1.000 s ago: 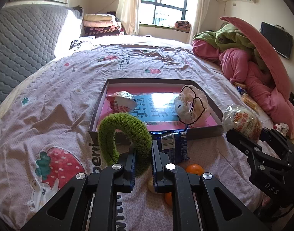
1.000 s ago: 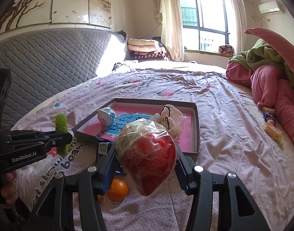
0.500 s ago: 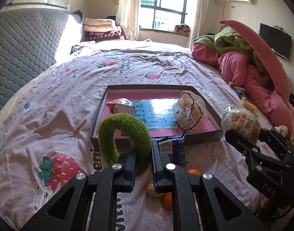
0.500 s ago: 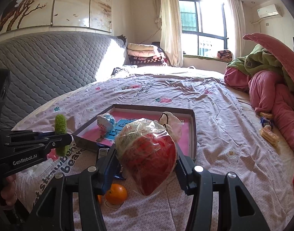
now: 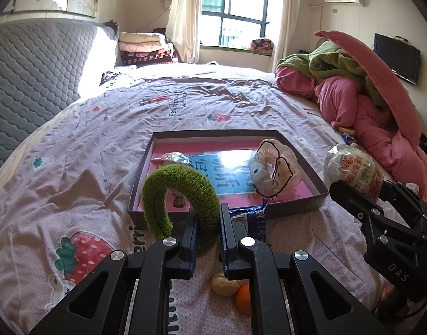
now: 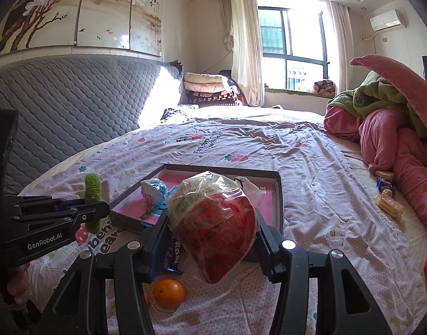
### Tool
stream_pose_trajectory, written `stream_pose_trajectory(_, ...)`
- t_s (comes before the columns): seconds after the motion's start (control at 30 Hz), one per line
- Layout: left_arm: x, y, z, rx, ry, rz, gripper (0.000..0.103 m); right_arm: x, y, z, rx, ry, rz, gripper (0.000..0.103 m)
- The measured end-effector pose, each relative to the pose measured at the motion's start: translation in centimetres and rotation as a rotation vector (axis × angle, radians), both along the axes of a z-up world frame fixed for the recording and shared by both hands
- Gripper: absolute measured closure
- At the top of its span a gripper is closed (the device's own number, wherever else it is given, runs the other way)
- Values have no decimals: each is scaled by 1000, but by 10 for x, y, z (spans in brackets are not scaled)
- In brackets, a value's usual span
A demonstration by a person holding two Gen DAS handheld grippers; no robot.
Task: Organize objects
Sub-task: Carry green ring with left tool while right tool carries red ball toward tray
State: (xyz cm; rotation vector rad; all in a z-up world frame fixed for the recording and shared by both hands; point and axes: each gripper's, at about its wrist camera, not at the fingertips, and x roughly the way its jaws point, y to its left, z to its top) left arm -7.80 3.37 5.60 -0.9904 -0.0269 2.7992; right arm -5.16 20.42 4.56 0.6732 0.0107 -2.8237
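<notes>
The left gripper [image 5: 208, 217] clamps a green headband [image 5: 182, 192] (far end hidden), while the right gripper [image 6: 210, 231] grips a wrapped snack [image 6: 213, 223].

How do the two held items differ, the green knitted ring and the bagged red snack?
The green knitted ring is soft, fuzzy and open in the middle; the bagged red snack is a bulky, glossy, solid bundle. The left gripper pinches the ring's band with jaws nearly together; the right gripper spans the bag much wider. Both are held above the bedspread.
</notes>
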Motion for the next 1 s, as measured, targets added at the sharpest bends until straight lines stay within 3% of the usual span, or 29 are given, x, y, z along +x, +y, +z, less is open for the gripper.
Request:
stream_pose_trajectory(0.53, -32, -7, 18, 8, 24, 6, 90, -19, -5, 14, 15, -4, 35, 49)
stream_pose_trajectory(1.0, -68, -15, 41, -30, 50, 16, 90, -50, -14, 33, 26, 29, 53, 49)
